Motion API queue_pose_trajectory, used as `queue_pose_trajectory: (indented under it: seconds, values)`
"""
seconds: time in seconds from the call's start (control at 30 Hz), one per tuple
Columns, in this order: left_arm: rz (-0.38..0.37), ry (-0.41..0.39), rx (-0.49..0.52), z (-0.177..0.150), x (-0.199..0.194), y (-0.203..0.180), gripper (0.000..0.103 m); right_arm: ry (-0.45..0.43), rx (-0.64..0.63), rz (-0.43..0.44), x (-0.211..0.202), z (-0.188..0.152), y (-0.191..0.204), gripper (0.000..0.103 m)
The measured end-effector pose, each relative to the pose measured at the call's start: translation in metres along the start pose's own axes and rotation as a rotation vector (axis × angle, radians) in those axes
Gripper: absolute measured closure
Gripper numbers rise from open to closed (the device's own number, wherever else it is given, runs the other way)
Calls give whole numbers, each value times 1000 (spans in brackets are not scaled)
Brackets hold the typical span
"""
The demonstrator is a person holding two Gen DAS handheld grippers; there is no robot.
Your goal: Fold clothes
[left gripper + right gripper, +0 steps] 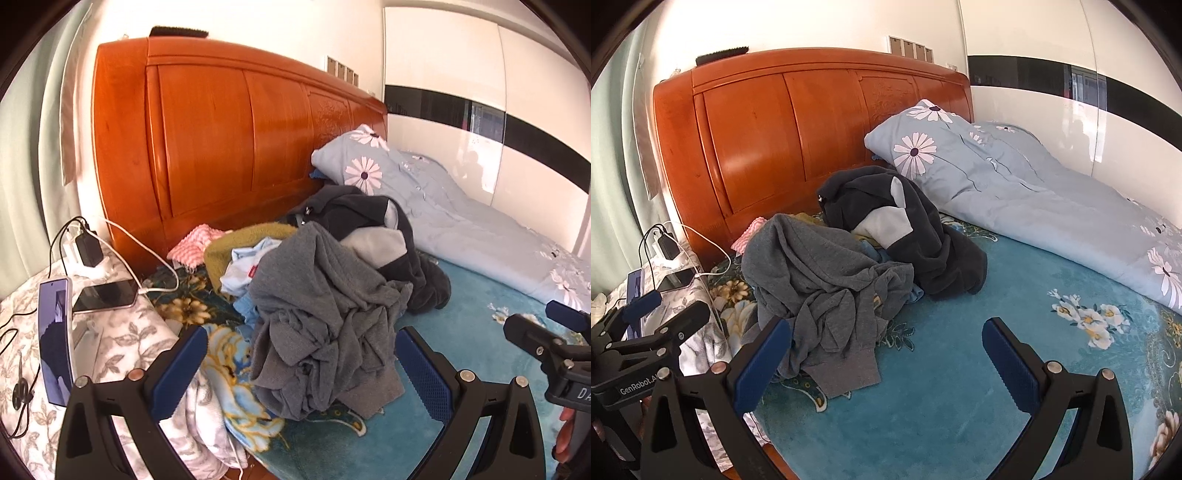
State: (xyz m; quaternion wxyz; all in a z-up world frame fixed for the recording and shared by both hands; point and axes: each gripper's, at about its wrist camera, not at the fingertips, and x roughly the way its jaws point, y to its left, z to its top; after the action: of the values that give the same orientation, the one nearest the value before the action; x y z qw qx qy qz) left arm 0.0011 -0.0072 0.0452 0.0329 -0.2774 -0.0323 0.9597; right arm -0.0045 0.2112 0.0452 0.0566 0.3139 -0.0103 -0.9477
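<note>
A heap of crumpled clothes lies on the teal floral bedspread (942,398) near the headboard. On top sits a grey sweatshirt (325,325) (820,280), with a dark navy and grey jacket (373,225) (897,229) behind it. A light blue garment (251,266), an olive one (243,236) and a pink-white piece (192,243) poke out at the left. My left gripper (301,365) is open, its blue pads either side of the grey sweatshirt and a little in front of it. My right gripper (886,362) is open above the bedspread, at the sweatshirt's cuff.
The orange wooden headboard (221,140) stands behind the heap. A pale blue daisy-print pillow and duvet (1015,184) lie along the right. A bedside surface at the left carries two phones (107,295), a charger (86,247) and cables. White wardrobe doors (480,74) stand at the right.
</note>
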Motion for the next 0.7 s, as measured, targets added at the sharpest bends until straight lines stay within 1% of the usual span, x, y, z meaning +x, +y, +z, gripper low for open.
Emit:
queue_pose_trajectory:
  seconds: [0.17,0.3,0.4,0.5,0.6,0.7]
  values:
    - [-38,-9,-44,3,0,5,0,-8,-34,8,-1,1,-2,0]
    - [-17,-30,-26,5,0,3,0,-27,-51,34,-2,1,-4,0]
    - [-29,-35,-9,6,2,2,0,-70,-69,-9,-7,5,-4,0]
    - [-42,-26,2,7,6,0,0,-104,-64,-22,-11,12,-8,0]
    - [-34,-38,15,8,7,-2,0,-93,-83,3,-8,20,-11,0]
    - [-25,-58,32,12,8,-4,0,-61,-106,28,1,25,-13,0]
